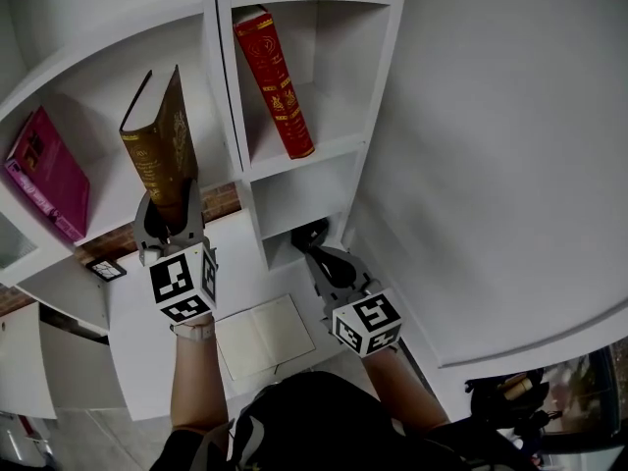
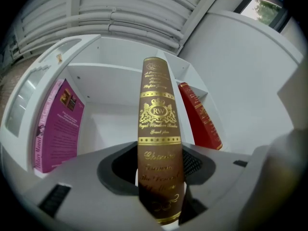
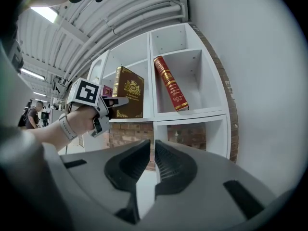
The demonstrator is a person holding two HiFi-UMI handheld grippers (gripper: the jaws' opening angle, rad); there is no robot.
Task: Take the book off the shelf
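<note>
- The left gripper [image 1: 169, 212] is clamped on the lower spine of the brown book [image 1: 157, 135]. The book stands upright between its jaws, at the front of the shelf [image 1: 224, 86] compartment straight ahead.
- Best done, likely, with a firm grip and a straight pull back, clear of the divider on the gripper's right.
- The right gripper [image 1: 316, 248], lower and to the right, has its jaws together and empty.

Head view: high overhead, steeply down on left gripper [image 1: 169, 219], right gripper [image 1: 314, 245] and white shelf [image 1: 385, 86]. Left gripper view: tilted slightly up, hard against brown book [image 2: 160, 143] spine. Right gripper view: level, farther back, facing shelf. Shared by all three: brown book, red book [image 1: 275, 81], shelf bays.
</note>
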